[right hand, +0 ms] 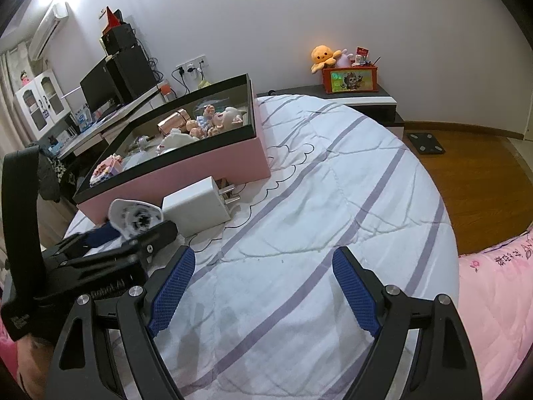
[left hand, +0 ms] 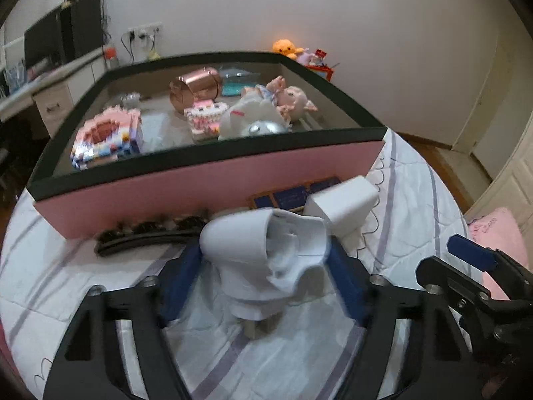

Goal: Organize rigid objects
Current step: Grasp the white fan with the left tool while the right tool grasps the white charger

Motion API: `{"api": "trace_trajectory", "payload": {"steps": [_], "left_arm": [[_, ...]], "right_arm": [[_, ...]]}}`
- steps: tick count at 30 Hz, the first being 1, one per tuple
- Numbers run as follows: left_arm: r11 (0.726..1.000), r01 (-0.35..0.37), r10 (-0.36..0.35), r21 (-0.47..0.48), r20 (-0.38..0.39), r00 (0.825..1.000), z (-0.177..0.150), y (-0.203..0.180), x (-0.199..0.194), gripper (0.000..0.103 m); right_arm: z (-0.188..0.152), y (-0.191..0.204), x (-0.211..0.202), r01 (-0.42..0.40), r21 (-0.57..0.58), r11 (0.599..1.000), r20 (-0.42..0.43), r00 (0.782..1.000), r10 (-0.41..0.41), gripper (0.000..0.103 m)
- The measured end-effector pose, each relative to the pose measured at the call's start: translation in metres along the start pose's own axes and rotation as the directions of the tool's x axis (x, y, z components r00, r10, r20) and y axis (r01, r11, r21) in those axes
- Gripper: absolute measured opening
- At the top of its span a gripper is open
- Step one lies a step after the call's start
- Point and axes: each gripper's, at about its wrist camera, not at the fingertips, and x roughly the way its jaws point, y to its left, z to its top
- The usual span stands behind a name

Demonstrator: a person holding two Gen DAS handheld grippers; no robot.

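Matt white plastic charger [right hand: 196, 207], shiny copper-toned canister [left hand: 196, 87], soft quilted cloth bedspread [right hand: 299, 200], glossy wood floor [right hand: 473, 180].

- White fan-like gadget [left hand: 266, 250] stands on the bedspread, round grille facing up
- White charger block [right hand: 196, 208] lies just beside it, prongs toward the pink box [right hand: 186, 173]
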Motion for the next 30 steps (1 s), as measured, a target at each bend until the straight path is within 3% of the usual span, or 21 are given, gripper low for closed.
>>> {"api": "trace_trajectory", "payload": {"steps": [5,15,21,23,24,30], "left_arm": [[0.999,0.031,-0.031,-0.029,0.021,0.999,-0.003,0.011,-0.009,0.073],[0.996,-0.035,0.041,-0.08,0.07,0.997,-0.02,0.047,-0.037,0.073],[0.994,-0.025,0.033,-0.106,0.071,0.997,-0.024,0.056,-0.036,0.073],[0.994,-0.022,0.03,-0.104,0.072,0.997,-0.024,0.056,-0.036,0.073],[0.994,-0.019,0.026,-0.105,0.071,0.997,-0.025,0.056,-0.036,0.073],[0.992,-0.002,0.012,-0.124,0.077,0.997,-0.026,0.061,-0.036,0.073]], "right_arm": [[0.006,0.009,0.007,0.001,-0.024,1.0,-0.015,1.0,-0.001,0.086],[0.021,0.043,0.035,-0.008,-0.109,0.994,-0.053,0.999,0.002,0.086],[0.029,0.057,0.059,0.007,-0.169,0.986,-0.082,0.996,-0.021,0.086],[0.028,0.058,0.062,-0.01,-0.172,0.985,-0.086,0.996,-0.005,0.078],[0.028,0.058,0.062,-0.009,-0.173,0.985,-0.088,0.996,-0.006,0.067],[0.021,0.061,0.048,-0.043,-0.19,0.981,-0.076,0.997,0.029,0.067]]}}
